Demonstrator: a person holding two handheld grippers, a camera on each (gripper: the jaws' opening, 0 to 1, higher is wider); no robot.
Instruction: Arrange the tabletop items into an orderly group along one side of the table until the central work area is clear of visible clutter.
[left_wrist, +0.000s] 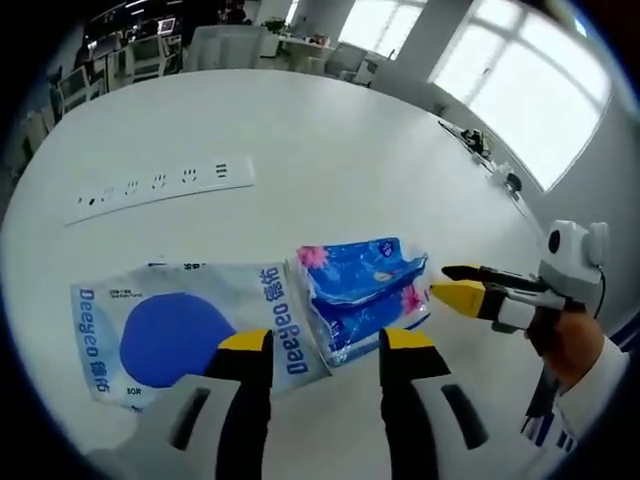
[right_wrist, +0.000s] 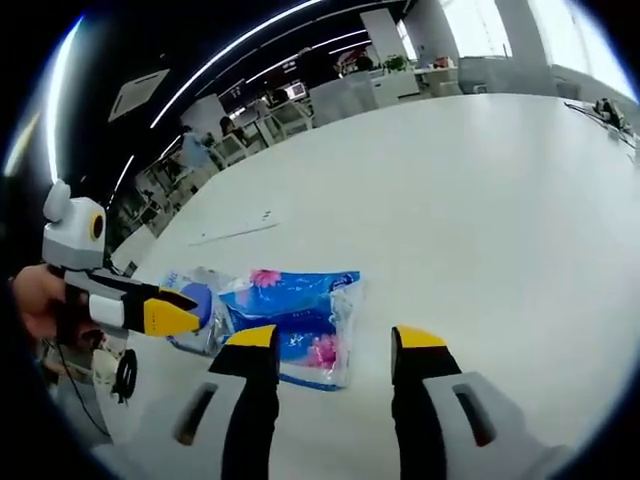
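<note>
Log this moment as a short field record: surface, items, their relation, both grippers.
surface: white table
item 1: blue tissue pack, pink flower print
item 2: Deeyeo pack, pale with a blue circle
relation: tissue pack overlaps the Deeyeo pack's edge
other: white power strip, farther back
left gripper: open, empty, above the packs
right gripper: open, empty, beside the tissue pack

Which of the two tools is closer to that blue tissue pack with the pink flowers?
The right tool: its tips sit almost against the blue tissue pack's edge. The left tool hangs just short of it, partly above the Deeyeo packet alongside.
</note>
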